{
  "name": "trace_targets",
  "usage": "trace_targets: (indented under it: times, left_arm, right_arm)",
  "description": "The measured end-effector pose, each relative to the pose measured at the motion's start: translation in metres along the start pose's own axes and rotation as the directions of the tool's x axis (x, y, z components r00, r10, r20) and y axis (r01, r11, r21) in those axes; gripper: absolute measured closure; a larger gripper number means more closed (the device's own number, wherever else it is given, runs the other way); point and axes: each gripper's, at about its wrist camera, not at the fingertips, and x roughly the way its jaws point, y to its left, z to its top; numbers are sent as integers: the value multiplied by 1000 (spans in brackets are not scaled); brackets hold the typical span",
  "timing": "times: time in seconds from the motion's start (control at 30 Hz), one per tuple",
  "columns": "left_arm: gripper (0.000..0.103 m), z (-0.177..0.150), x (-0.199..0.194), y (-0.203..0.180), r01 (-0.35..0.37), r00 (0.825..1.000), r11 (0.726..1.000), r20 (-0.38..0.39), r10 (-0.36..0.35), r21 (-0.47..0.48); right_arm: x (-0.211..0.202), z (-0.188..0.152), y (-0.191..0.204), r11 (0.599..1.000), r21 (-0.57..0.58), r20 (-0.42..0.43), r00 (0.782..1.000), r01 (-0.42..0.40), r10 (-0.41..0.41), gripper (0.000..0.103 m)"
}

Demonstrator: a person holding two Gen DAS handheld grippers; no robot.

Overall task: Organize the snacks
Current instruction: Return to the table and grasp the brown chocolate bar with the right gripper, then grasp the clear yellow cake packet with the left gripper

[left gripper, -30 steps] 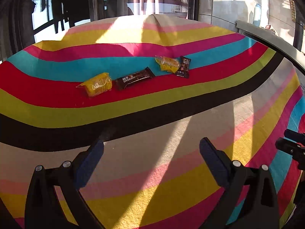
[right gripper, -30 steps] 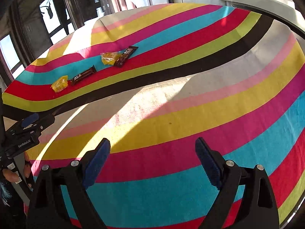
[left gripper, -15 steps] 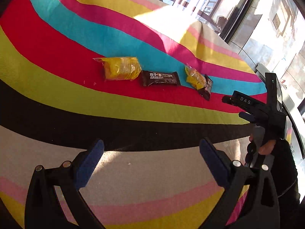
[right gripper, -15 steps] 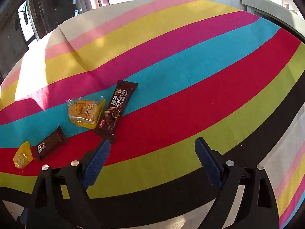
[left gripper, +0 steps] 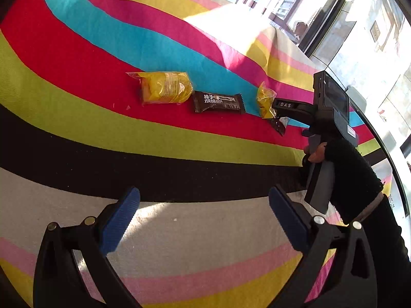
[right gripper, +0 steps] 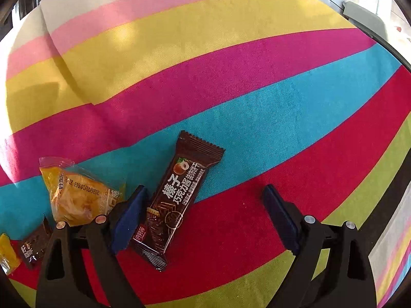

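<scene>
Several wrapped snacks lie in a row on a striped cloth [left gripper: 77, 133]. In the left wrist view a yellow cake pack [left gripper: 165, 90], a short brown bar [left gripper: 218, 102] and a second yellow pack [left gripper: 265, 101] sit far ahead of my open left gripper [left gripper: 203, 220]. My right gripper [right gripper: 205, 218] stands open over a long brown chocolate bar [right gripper: 177, 200], which lies between its fingers close to the left pad [right gripper: 131, 213]. The yellow pack [right gripper: 77, 197] lies just left of that pad. Seen from the left wrist, the right gripper [left gripper: 292, 106] covers most of this long bar.
The striped cloth covers the whole table [right gripper: 231, 64], its far edge near windows [left gripper: 295, 5]. A gloved hand [left gripper: 346, 169] holds the right gripper at the right of the left wrist view. Another short brown bar [right gripper: 33, 246] and yellow pack [right gripper: 6, 255] show at far left.
The right gripper has come forward and down until the long chocolate bar lies between its open fingers. The left gripper has edged closer to the row of snacks and stays open.
</scene>
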Motion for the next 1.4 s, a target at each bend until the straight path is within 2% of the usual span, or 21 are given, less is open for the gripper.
trace_targets:
  times: [0.03,0.1,0.13,0.2,0.27,0.33,0.4,0.47,0.53,0.63,0.8,0.97,1.03,1.07,1.1,1.13,1.17,1.23,1.4]
  left_arm:
    - [3,0,0,0,0,1000,1000,1,0,1]
    - [3,1,1,-1,-4,1000,1000,0,4,4]
    - [3,1,2,-2,-7,1000,1000,0,7,6]
    - [2,1,2,-2,-11,1000,1000,0,11,9]
    - [3,0,1,-3,-15,1000,1000,-10,15,20]
    - [3,1,4,-8,-41,999,998,-26,42,39]
    - [3,4,10,-19,-99,993,992,-61,104,82]
    - [3,8,20,-36,-80,991,988,-100,94,130]
    - [3,19,35,-57,-84,989,976,-100,106,200]
    - [2,47,67,-89,-121,986,945,-70,150,305]
    - [2,101,138,-119,-159,978,920,-74,197,358]
    - [1,121,198,-142,-251,943,838,-72,324,484]
    - [2,125,203,-146,-259,945,827,-44,323,499]
    - [7,126,203,-146,-254,948,830,-43,315,497]
    - [31,126,200,-147,-255,949,826,-33,313,503]
    - [48,123,195,-149,-238,954,821,-32,297,519]
    - [53,121,191,-150,-227,956,819,-39,290,527]
    - [54,113,179,-150,-200,966,832,-40,257,518]
    - [54,81,144,-162,-190,974,821,-3,227,539]
  right_arm:
    - [-2,-2,1,1000,-24,1,1000,-14,14,19]
    - [-6,-4,4,996,-77,15,999,-46,47,39]
    - [-7,-5,5,993,-98,18,998,-61,63,42]
    - [-11,-8,6,985,-139,6,995,-98,100,69]
    - [-19,-14,2,976,-175,-15,991,-130,130,79]
    - [-28,-26,-11,963,-202,-29,984,-178,175,80]
    - [-40,-43,-28,951,-232,-30,979,-203,201,80]
    - [-51,-60,-51,943,-247,-33,974,-224,222,80]
    - [-63,-77,-74,941,-235,-36,969,-245,244,80]
    - [-76,-96,-105,939,-207,-39,962,-273,271,80]
    - [-96,-124,-121,933,-185,-28,950,-310,310,80]
    - [-99,-126,-123,922,-146,-13,933,-357,359,80]
    - [-96,-125,-123,917,-125,-14,925,-378,379,80]
    - [-97,-125,-127,915,-117,-14,922,-386,388,80]
    - [-97,-125,-128,913,-111,-14,919,-393,394,80]
    - [-96,-125,-127,911,-105,-14,916,-399,400,80]
    - [-95,-124,-126,909,-101,-14,914,-404,405,80]
    - [-94,-124,-126,908,-97,-14,912,-409,409,80]
    - [-95,-123,-128,906,-89,-13,910,-414,414,80]
